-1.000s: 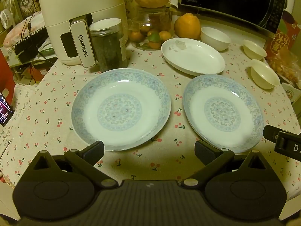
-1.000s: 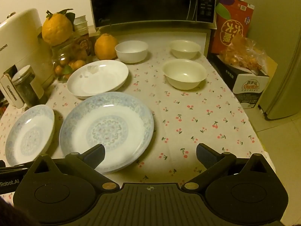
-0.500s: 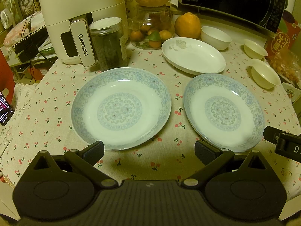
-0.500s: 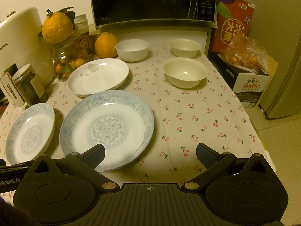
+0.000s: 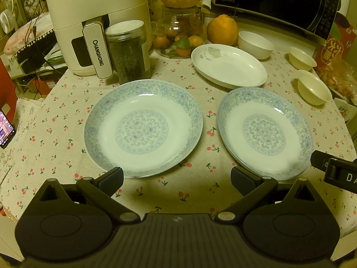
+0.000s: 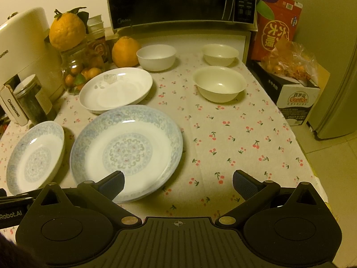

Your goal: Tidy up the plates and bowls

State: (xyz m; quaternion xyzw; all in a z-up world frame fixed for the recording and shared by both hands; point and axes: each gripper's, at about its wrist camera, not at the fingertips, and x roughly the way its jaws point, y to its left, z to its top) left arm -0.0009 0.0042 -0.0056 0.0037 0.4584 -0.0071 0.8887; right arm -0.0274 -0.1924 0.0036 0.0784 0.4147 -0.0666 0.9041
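Two blue-patterned plates lie side by side on the cherry-print tablecloth: the left plate (image 5: 142, 127) (image 6: 35, 156) and the right plate (image 5: 264, 131) (image 6: 127, 149). Behind them sits a plain white plate (image 5: 229, 65) (image 6: 116, 89). A white bowl (image 5: 255, 44) (image 6: 156, 57) and two cream bowls, one near (image 5: 313, 87) (image 6: 219, 86) and one far (image 5: 301, 58) (image 6: 219, 53), stand at the back right. My left gripper (image 5: 177, 179) is open, low in front of the gap between the patterned plates. My right gripper (image 6: 178, 184) is open, its left finger over the right plate's near rim.
A white air fryer (image 5: 96, 22), a dark jar (image 5: 128, 51), a glass jar of fruit (image 5: 180, 33), an orange fruit (image 5: 222, 30) and a microwave (image 6: 178, 0) line the back. A carton box (image 6: 294, 93) stands past the table's right edge (image 6: 296, 143).
Both grippers have crept slightly forward toward the plates; the dishes have not moved and both grippers stay open.
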